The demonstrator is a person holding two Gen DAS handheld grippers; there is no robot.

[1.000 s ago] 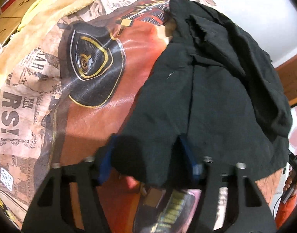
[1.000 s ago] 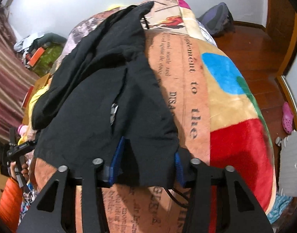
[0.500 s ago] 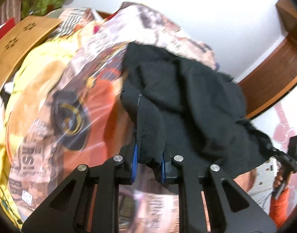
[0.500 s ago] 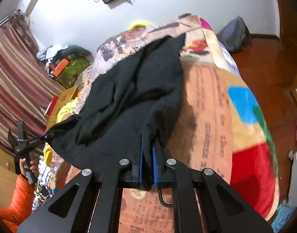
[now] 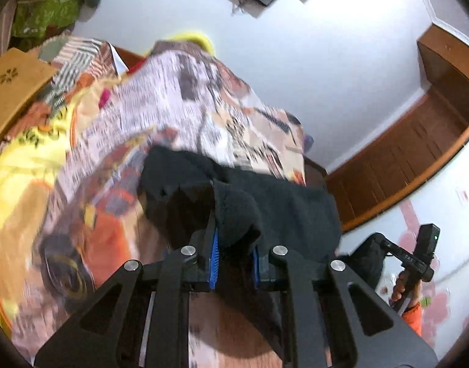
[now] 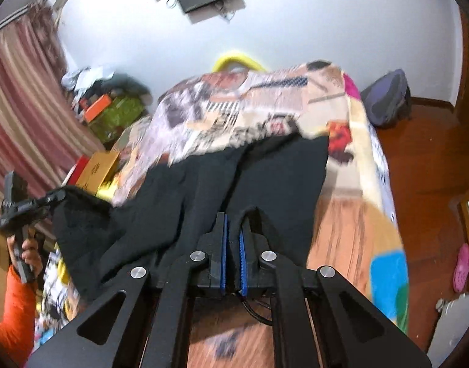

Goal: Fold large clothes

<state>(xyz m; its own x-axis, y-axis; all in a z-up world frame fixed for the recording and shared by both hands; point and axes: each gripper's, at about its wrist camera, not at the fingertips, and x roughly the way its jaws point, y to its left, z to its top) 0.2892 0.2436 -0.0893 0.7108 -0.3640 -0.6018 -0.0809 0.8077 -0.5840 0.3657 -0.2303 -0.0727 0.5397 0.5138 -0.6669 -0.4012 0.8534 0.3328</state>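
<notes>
Bed (image 6: pixel 341 220) with printed blanket (image 5: pixel 185 98); black garment (image 6: pixel 265 178) lies along it, long axis running from the grippers toward the far wall, near hem raised off the blanket. Left gripper (image 5: pixel 234 256) clamped on a bunched corner, right gripper (image 6: pixel 233 245) pinched on the other corner. Judged early: no fold visible, all folds remain.

Black garment (image 6: pixel 265 178): dark fleece-like cloth, rumpled. Near hem lifted off the bed (image 6: pixel 351 233) at two corners, one pinched in each gripper; cloth sags between them. Far end lies on the patterned bedspread, creased lengthwise.
</notes>
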